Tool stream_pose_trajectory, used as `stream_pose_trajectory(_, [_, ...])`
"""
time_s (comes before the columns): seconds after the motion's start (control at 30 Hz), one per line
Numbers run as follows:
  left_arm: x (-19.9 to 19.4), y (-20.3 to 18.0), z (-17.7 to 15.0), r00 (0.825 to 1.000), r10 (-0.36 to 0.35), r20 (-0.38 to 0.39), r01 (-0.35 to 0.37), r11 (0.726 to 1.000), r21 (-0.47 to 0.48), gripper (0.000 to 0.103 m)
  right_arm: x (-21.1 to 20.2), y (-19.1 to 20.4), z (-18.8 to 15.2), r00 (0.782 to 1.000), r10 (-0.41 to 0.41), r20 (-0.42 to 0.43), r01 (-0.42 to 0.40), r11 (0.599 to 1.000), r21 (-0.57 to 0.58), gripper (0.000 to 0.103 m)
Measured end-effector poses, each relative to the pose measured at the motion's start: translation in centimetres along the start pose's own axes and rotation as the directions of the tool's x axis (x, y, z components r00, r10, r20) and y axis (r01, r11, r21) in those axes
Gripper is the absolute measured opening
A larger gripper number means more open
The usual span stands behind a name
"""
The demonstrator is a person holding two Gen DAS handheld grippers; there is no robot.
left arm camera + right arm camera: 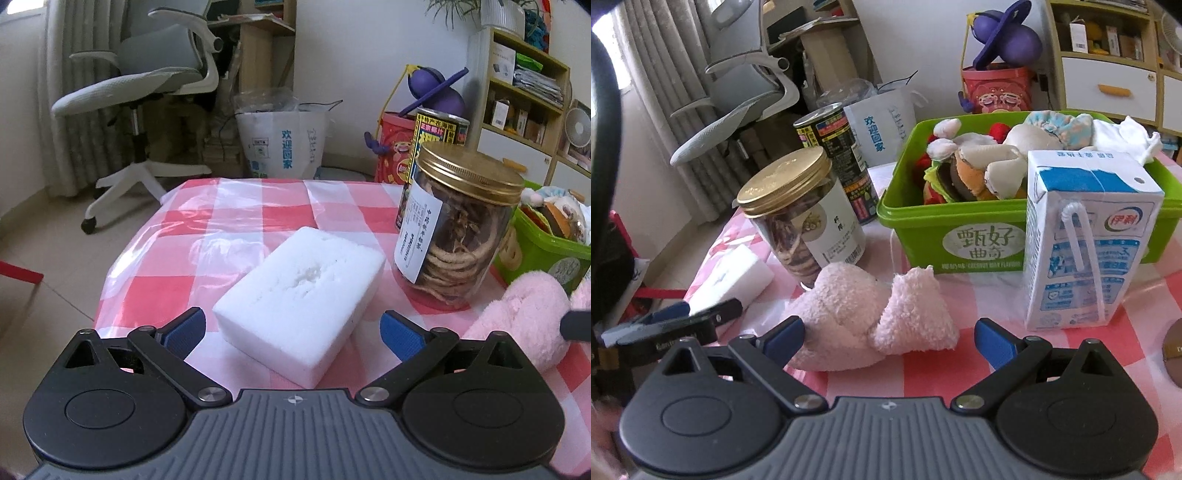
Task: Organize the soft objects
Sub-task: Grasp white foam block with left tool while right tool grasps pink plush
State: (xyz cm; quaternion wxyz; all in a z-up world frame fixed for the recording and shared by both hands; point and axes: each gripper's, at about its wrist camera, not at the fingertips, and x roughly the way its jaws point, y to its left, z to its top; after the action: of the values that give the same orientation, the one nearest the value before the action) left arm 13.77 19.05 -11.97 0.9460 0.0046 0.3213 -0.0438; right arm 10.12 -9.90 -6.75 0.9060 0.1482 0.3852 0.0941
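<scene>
While the green bin (960, 218) already holds several plush toys, two soft items are left out on the checked tablecloth (236, 206): the white sponge block (301, 302) and the pink fleece piece (875, 317).

Your left gripper (291, 334) is spread wide, holds nothing, and straddles the near end of the sponge block, blue pads (186, 330) clear of its sides. The block lies flat, just left of the gold-lidded jar (458, 229), with a tall printed can (436, 147) behind that.

Your right gripper (889, 341) is equally wide and empty. The fleece sits between its pads, its left lobe just beside the left pad; contact cannot be confirmed. The fleece lies near the front wall of the bin, with the jar to its far left and the milk carton (1089, 240) to its right.

Judgement: this is the pre-grasp step for both remaining soft items, with nothing lifted yet.

Next move, right side: close on the fleece at its bunched middle, lift it over the bin's near rim, and keep clear of the carton, which looks easy to tip.

Left side: close across the sponge's narrow width with light pressure, since it will likely compress. Its path to the bin passes the jar, so lift high first.
</scene>
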Motion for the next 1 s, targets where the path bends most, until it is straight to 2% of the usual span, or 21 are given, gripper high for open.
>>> stream_pose_trajectory(0.2, [0.4, -0.4, -0.2, 0.999, 0.029, -0.025, -0.029, 0.999, 0.019, 0.090, 0.8, 0.0, 0.4, 1.000, -0.001, 0.018, -0.001, 0.997, 0.078, 0.079])
stream_pose_trajectory(0.33, [0.3, -0.5, -0.2, 1.000, 0.021, -0.017, -0.021, 1.000, 0.011, 0.086, 1.3, 0.4, 0.3, 1.000, 0.017, 0.018, -0.019, 0.995, 0.102, 0.079])
stream_pose_trajectory(0.67, [0.6, -0.5, -0.2, 0.999, 0.029, -0.023, -0.028, 0.999, 0.016, 0.078, 1.9, 1.3, 0.2, 0.999, 0.043, 0.002, -0.043, 0.998, 0.049, 0.077])
stream_pose_trajectory(0.83, [0.7, -0.6, -0.1, 0.999, 0.045, -0.028, -0.045, 0.999, 0.009, 0.076, 1.8, 1.0, 0.2, 0.998, 0.061, 0.002, -0.061, 0.997, 0.049, 0.058])
stream_pose_trajectory(1.0, [0.4, -0.8, 0.1, 0.997, 0.060, -0.046, -0.060, 0.998, 0.000, 0.075, 1.2, 1.3, 0.5, 0.997, 0.075, -0.004, -0.075, 0.997, 0.017, 0.047])
